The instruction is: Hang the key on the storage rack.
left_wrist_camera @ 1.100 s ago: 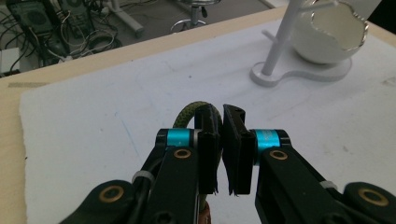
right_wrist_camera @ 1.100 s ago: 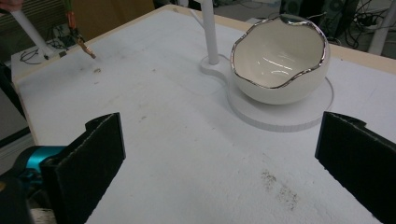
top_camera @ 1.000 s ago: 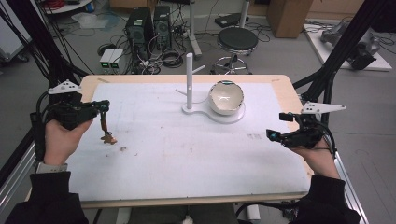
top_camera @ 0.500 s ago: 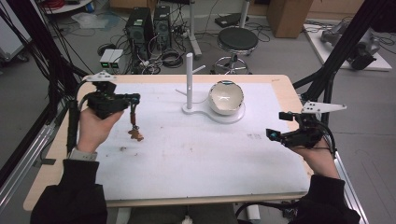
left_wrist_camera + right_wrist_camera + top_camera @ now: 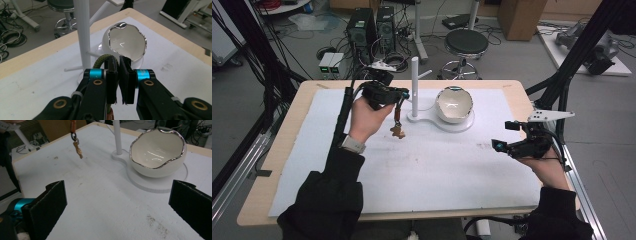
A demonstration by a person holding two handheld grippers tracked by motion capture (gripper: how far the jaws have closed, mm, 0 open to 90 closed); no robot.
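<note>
Both grippers I see over the table (image 5: 312,150): left gripper (image 5: 399,107) pinches a green cord (image 5: 100,61) (charm (image 5: 398,131) dangling) at 9 o'clock of the white stand (image 5: 414,85); right gripper (image 5: 499,145) spread wide, holding nothing, at 4 o'clock of the bowl (image 5: 454,105)

High view looks down over the bench (image 5: 312,150); both tool cameras face the bowl (image 5: 128,43) closely, sharing it.

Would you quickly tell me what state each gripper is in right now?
Left gripper: shut on the green cord of a keychain that hangs above the table.
Right gripper: open, jaws wide apart, holding nothing.
</note>
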